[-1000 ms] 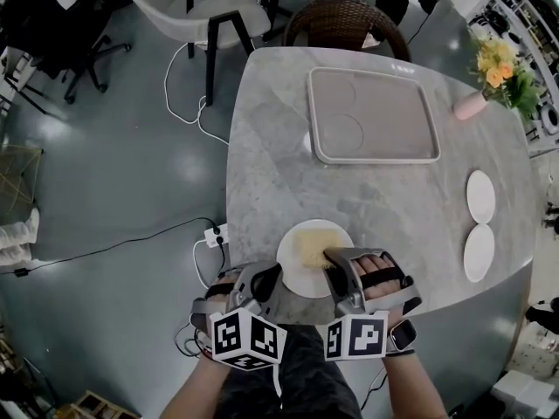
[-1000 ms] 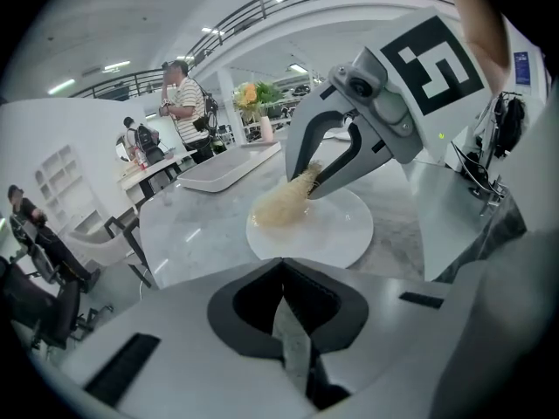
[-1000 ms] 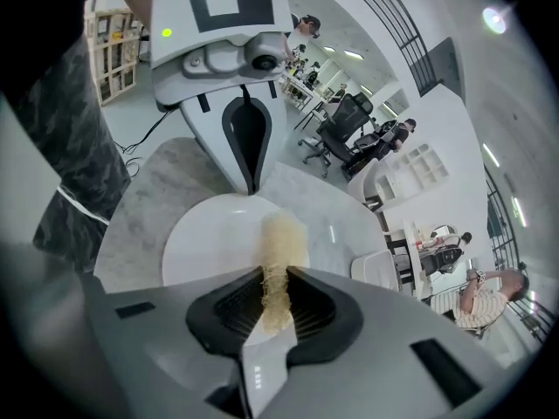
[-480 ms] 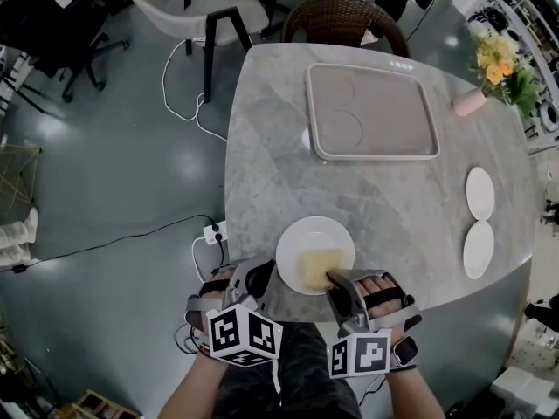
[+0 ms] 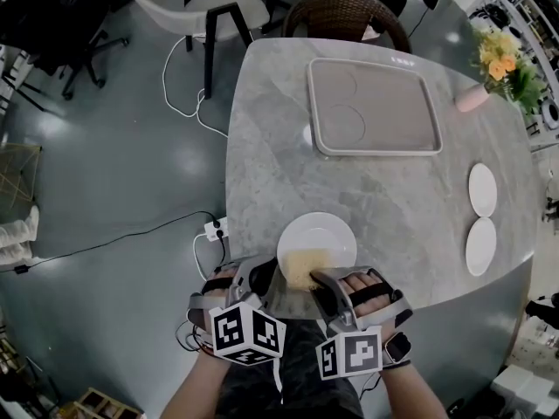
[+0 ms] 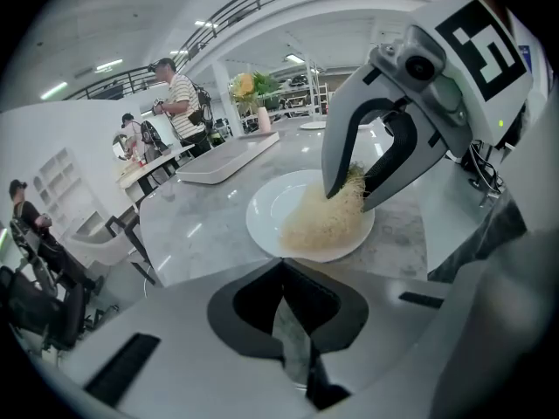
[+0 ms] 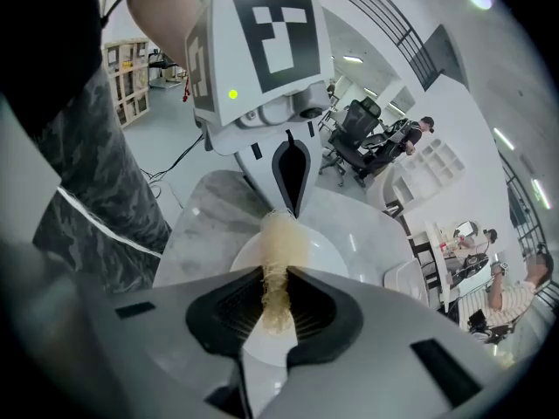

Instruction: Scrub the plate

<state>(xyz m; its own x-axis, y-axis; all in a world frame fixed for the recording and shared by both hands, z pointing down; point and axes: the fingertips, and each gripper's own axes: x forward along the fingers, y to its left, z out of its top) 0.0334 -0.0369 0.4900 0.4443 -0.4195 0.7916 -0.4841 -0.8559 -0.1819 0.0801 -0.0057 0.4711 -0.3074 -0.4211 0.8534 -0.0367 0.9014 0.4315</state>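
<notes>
A white plate (image 5: 319,234) lies on the marble table (image 5: 376,190) near its front edge. A yellowish fibrous scrubber (image 5: 303,267) rests on the plate's near half. My right gripper (image 5: 318,279) is shut on the scrubber (image 7: 278,256), pressing it against the plate (image 7: 327,251). My left gripper (image 5: 267,279) is at the plate's near-left rim, jaws closed on the edge (image 6: 284,258). In the left gripper view the scrubber (image 6: 325,223) spreads over the plate (image 6: 275,206) beneath the right gripper (image 6: 348,190).
A large rectangular tray (image 5: 374,112) sits at the table's far side. Two small white plates (image 5: 482,190) (image 5: 480,245) lie at the right edge, a pink vase of flowers (image 5: 476,96) at the far right. Chairs (image 5: 345,16) stand behind; cables and a power strip (image 5: 215,229) lie on the floor at left.
The right gripper has dragged the scrubber from the plate's middle back to its near edge, toward me. The left gripper stays at the rim.
</notes>
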